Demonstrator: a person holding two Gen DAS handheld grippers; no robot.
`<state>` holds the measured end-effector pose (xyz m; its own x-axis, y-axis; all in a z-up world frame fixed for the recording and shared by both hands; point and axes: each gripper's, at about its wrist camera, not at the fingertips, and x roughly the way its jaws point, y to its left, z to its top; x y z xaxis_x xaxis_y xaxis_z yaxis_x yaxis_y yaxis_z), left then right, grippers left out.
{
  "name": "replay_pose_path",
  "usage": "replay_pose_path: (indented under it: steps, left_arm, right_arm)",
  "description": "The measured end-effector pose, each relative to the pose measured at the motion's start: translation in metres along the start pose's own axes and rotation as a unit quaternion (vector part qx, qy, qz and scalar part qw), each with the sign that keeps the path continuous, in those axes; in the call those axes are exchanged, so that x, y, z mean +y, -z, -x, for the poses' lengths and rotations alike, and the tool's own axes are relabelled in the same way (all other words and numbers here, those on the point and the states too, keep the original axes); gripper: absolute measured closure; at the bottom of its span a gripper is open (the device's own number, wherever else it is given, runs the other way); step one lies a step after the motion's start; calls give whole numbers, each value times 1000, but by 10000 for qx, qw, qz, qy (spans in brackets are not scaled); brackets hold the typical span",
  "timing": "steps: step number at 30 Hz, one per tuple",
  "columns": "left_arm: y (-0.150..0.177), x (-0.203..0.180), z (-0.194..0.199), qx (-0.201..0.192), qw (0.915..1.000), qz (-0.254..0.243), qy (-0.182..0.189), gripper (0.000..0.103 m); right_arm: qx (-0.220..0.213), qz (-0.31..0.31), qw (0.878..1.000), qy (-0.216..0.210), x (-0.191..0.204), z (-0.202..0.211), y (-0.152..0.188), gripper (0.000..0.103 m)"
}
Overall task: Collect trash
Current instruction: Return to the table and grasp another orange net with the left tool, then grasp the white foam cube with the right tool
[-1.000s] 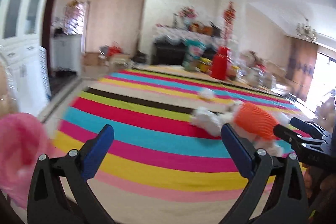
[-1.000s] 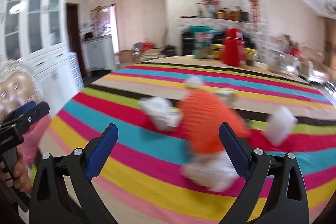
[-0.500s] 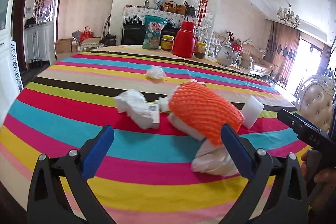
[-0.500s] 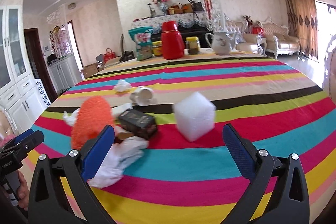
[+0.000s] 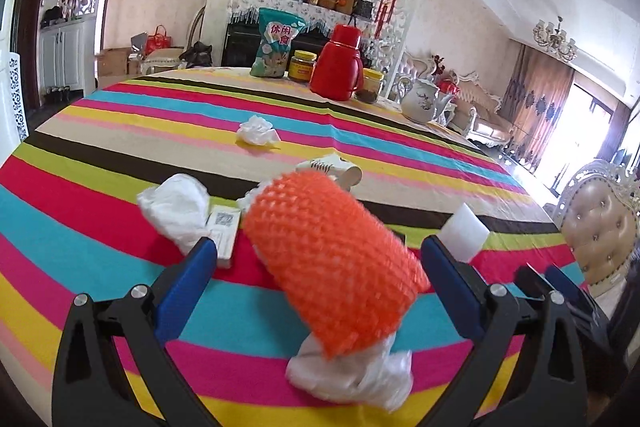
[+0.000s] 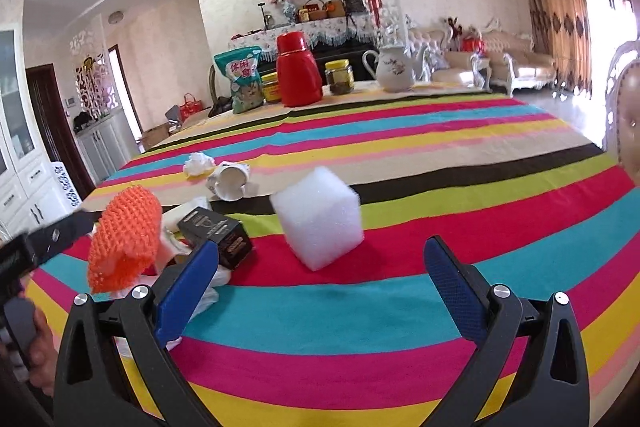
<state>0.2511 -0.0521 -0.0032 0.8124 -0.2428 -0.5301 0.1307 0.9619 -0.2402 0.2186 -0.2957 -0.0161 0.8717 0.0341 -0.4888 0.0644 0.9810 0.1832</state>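
Observation:
Trash lies on a striped tablecloth. An orange foam net sleeve point(image 5: 336, 263) rests on a crumpled white bag point(image 5: 352, 375), right in front of my open left gripper point(image 5: 316, 267), between its blue fingers. Left of it are a white tissue wad point(image 5: 176, 207) and a small white box point(image 5: 224, 231). Farther back lie a tipped paper cup point(image 5: 340, 171) and a crumpled tissue point(image 5: 256, 133). My right gripper point(image 6: 320, 267) is open, with a white foam cube point(image 6: 318, 217) just ahead of it. A black box point(image 6: 216, 231) and the orange sleeve point(image 6: 124, 243) sit to its left.
At the table's far side stand a red thermos point(image 6: 298, 71), a snack bag point(image 6: 242, 79), two jars point(image 6: 339, 77) and a white teapot point(image 6: 396, 69). A padded chair point(image 5: 600, 223) stands at the right edge. The left gripper's handle and a hand point(image 6: 32, 331) show at lower left.
Both grippers swung right from the room's left side onto the table, then moved closer to the trash. The orange sleeve and the foam cube now loom larger.

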Motion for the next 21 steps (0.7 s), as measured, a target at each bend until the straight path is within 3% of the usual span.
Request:
replay_pose_path:
  steps: [7, 8, 10, 11, 13, 16, 21]
  left_arm:
    - [-5, -6, -44, 444, 9988, -87, -200, 7]
    - [-6, -4, -48, 481, 9986, -67, -189, 11]
    - [-5, 0, -58, 671, 9977, -20, -76, 32]
    - [-3, 4, -60, 726, 9973, 24, 52, 37]
    - [-2, 4, -59, 720, 9972, -16, 207, 65]
    - [-1, 4, -49, 554, 9979, -100, 333, 75]
    - [0, 10, -23, 341, 9982, -208, 455, 75]
  right_arm:
    - [-40, -309, 9995, -86, -14, 3, -3, 7]
    - [-42, -318, 9994, -90, -14, 3, -3, 7]
    - [-17, -328, 9994, -106, -15, 2, -2, 7]
    - [10, -320, 9994, -108, -15, 2, -2, 7]
    - [69, -291, 9995, -90, -15, -1, -1, 7]
    - [123, -278, 9995, -94, -13, -3, 1, 7]
    - [236, -275, 9993, -66, -12, -9, 1, 7]
